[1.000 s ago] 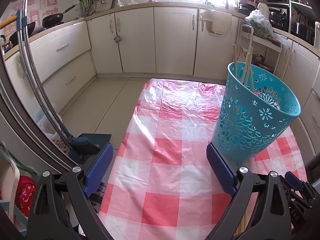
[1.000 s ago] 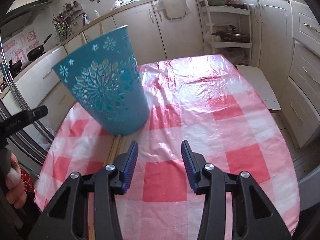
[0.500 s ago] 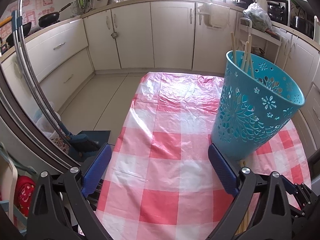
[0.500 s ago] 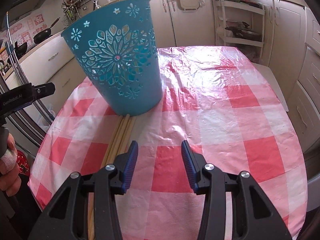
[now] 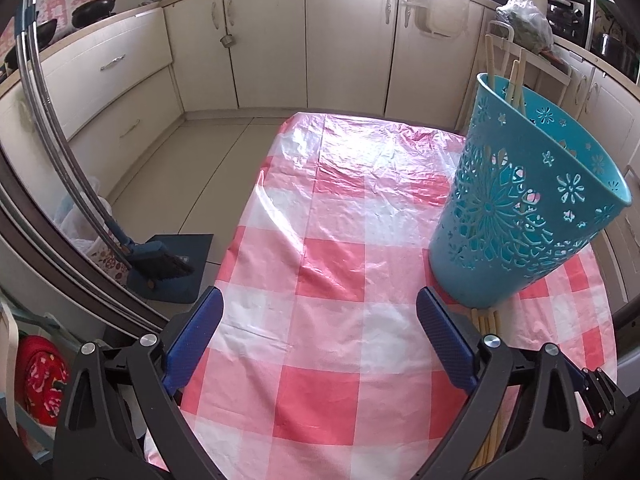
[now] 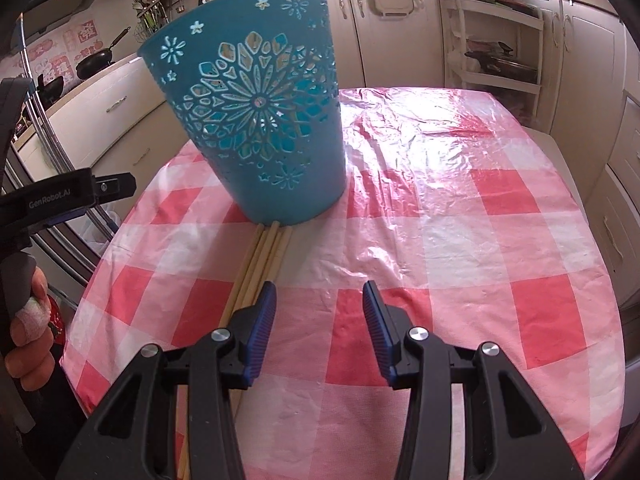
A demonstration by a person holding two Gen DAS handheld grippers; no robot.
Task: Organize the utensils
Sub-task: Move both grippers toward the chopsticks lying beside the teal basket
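A teal cut-out basket (image 5: 516,216) (image 6: 260,112) stands on the red-checked tablecloth (image 5: 336,264) (image 6: 460,216). Wooden chopsticks (image 5: 508,76) stick up out of it. A bundle of long wooden chopsticks (image 6: 262,256) (image 5: 486,324) lies flat on the cloth, one end at the basket's base. My left gripper (image 5: 318,312) is wide open and empty, left of the basket. My right gripper (image 6: 319,304) is open and empty, just right of the lying chopsticks, with its left finger (image 6: 262,320) over them.
Cream kitchen cabinets (image 5: 344,40) ring the room. A white shelf rack (image 6: 496,40) stands behind the table's far right. A blue dustpan and broom (image 5: 160,264) lie on the floor left of the table. The left gripper's body (image 6: 60,196) shows at the right view's left edge.
Both grippers have drawn back from the basket, so more of the lying chopsticks shows in the right wrist view. Both stay open and empty.
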